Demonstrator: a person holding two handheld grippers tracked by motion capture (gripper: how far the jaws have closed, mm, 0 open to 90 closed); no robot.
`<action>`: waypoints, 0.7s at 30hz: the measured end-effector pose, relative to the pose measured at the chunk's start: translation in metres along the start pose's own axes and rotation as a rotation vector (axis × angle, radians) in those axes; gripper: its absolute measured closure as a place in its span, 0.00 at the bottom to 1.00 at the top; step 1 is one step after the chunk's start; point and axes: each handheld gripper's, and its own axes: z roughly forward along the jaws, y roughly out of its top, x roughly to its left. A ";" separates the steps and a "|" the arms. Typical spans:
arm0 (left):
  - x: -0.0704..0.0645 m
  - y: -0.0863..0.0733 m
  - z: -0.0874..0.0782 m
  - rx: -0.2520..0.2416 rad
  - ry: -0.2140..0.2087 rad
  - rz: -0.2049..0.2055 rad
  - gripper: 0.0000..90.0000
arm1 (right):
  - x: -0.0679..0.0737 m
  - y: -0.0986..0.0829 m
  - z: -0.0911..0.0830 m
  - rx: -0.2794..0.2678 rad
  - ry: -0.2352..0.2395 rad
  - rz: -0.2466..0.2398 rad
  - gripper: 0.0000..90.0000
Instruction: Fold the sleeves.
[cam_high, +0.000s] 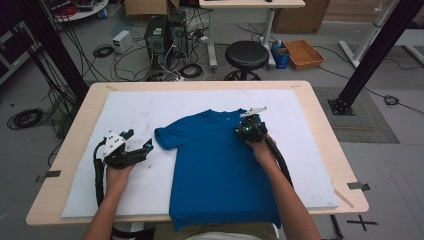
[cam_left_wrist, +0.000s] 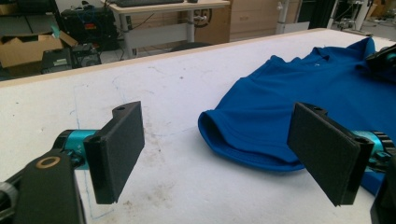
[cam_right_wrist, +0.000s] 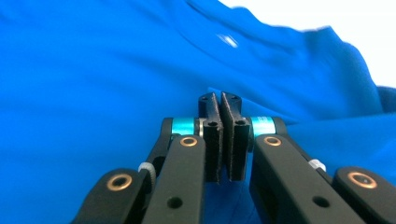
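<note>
Here your right gripper (cam_high: 248, 131) pinched the blue shirt (cam_high: 215, 165) near its collar, while your left gripper (cam_high: 145, 148) gaped beside the sleeve.

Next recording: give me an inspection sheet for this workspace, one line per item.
Surface: white mat on a wooden table, faintly smudged.
Job's things: blue T-shirt lying flat, hem over the near edge.
Clutter: nothing seen on the mat.
Grippers: left gripper open beside the sleeve; right gripper closed, on the shirt near the collar; whether it pinches fabric is unclear.
Cables: one trails from each gripper along the forearm.
Surroundings: stool, computer towers, floor cables, boxes.
</note>
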 end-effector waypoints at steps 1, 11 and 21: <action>0.000 0.000 0.000 0.001 0.001 0.002 0.21 | -0.001 0.000 -0.001 -0.034 0.092 0.034 0.94; -0.001 0.000 0.001 -0.001 0.002 0.003 0.21 | -0.036 -0.007 -0.037 -0.086 -0.244 0.094 0.85; -0.001 0.000 0.001 0.000 0.003 0.004 0.21 | -0.041 -0.026 -0.031 0.084 -0.360 0.013 0.69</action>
